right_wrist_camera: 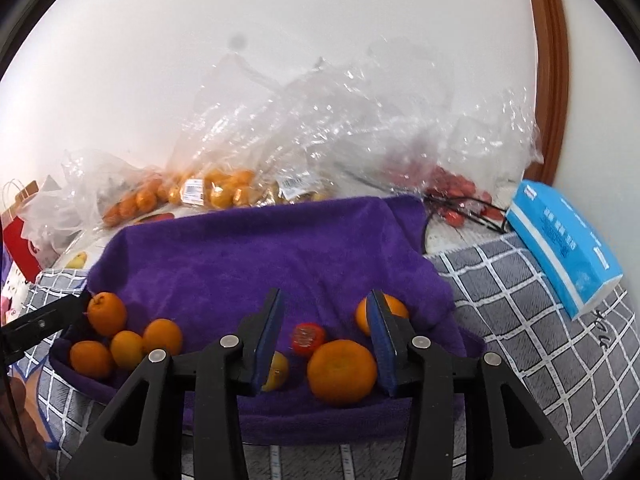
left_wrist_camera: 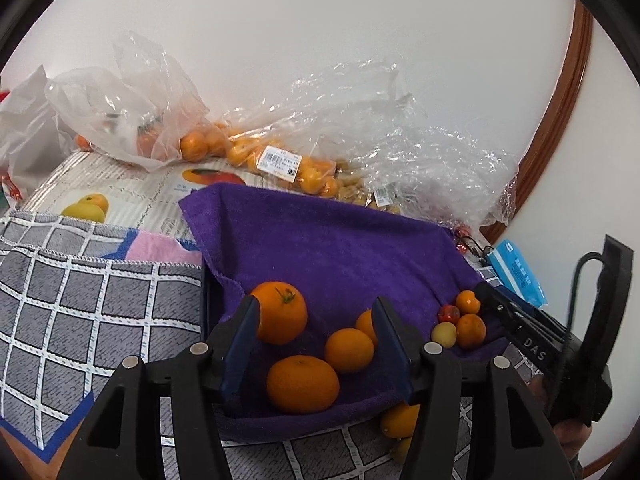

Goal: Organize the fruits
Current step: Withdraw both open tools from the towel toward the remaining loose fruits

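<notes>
Down on the purple towel (left_wrist_camera: 340, 248), which lines a dark-sided tray on the checked cloth (left_wrist_camera: 80, 300), the fruit lies in two groups. Seen from the left wrist, the left tongs (left_wrist_camera: 316, 312) stand partly open with nothing gripped: a big orange (left_wrist_camera: 303, 384) sits loose between the pads, a smaller one (left_wrist_camera: 349, 350) just beyond it at one o'clock, and a stemmed orange (left_wrist_camera: 282, 312) behind the left pad at eleven o'clock. Over at three o'clock a small cluster (left_wrist_camera: 464, 324) of little oranges, a red fruit and a pale yellow one rests near the right tool's finger.

From the right wrist, the right tongs (right_wrist_camera: 326, 308) are also partly open and empty. A large orange (right_wrist_camera: 344, 372) and a small red fruit (right_wrist_camera: 306, 336) lie between the pads, untouched; a yellow fruit (right_wrist_camera: 277, 370) peeks from behind the left pad, another orange (right_wrist_camera: 380, 312) behind the right. Four oranges (right_wrist_camera: 124, 340) huddle at nine o'clock. Bags of fruit (right_wrist_camera: 216, 192) line the wall at twelve; a blue tissue pack (right_wrist_camera: 560, 240) lies at two.
</notes>
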